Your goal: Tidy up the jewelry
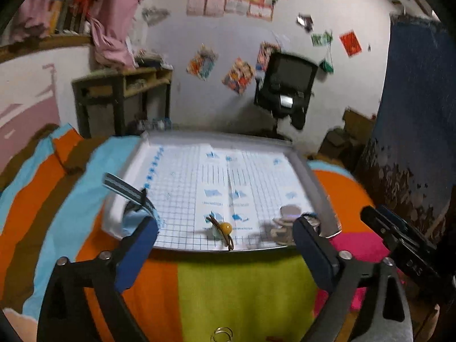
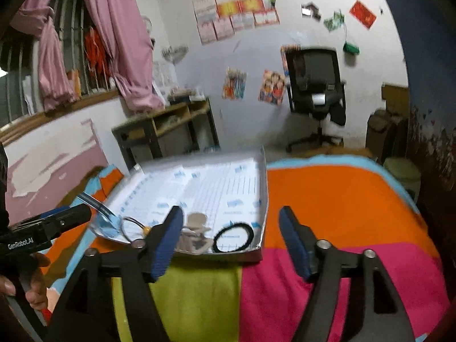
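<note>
Both claws, left (image 1: 225, 245) and right (image 2: 230, 236), gape empty. Black band (image 2: 233, 238) in tray (image 2: 263, 196): light, limp; pinch one strand.

a home bedroom: striped bedspread (image 2: 327, 199), wall posters (image 2: 236, 14), pink curtain (image 2: 119, 37).

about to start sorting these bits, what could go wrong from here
The tray sits on a soft striped blanket, so pressing down may tip it. The black hair tie lies close to the tray's near wall, awkward for the open right claw. The beaded hair tie could roll when nudged.
</note>
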The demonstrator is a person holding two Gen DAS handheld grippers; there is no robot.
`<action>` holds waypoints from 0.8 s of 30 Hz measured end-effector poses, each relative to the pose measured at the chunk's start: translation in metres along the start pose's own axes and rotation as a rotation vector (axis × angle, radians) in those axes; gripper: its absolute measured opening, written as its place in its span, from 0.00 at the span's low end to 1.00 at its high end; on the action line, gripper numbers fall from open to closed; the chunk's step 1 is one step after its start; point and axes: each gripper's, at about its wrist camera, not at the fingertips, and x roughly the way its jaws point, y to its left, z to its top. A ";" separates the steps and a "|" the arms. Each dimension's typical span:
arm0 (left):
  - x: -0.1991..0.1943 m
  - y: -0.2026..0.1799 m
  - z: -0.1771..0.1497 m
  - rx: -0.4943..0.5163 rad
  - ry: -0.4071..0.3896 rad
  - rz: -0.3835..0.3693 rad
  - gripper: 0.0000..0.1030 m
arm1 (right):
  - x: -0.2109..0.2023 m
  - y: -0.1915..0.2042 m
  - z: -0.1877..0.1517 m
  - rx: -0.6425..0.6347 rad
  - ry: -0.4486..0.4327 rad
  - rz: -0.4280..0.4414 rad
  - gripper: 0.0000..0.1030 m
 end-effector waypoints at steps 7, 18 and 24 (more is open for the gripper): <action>-0.079 -0.006 -0.012 -0.036 -0.161 0.034 1.00 | -0.098 0.022 0.010 -0.100 -0.173 0.014 0.93; -0.197 -0.011 -0.076 0.009 -0.326 0.088 1.00 | -0.231 0.054 -0.036 -0.112 -0.323 0.009 0.98; -0.243 -0.006 -0.113 0.013 -0.351 0.102 1.00 | -0.278 0.058 -0.078 -0.109 -0.348 0.006 0.99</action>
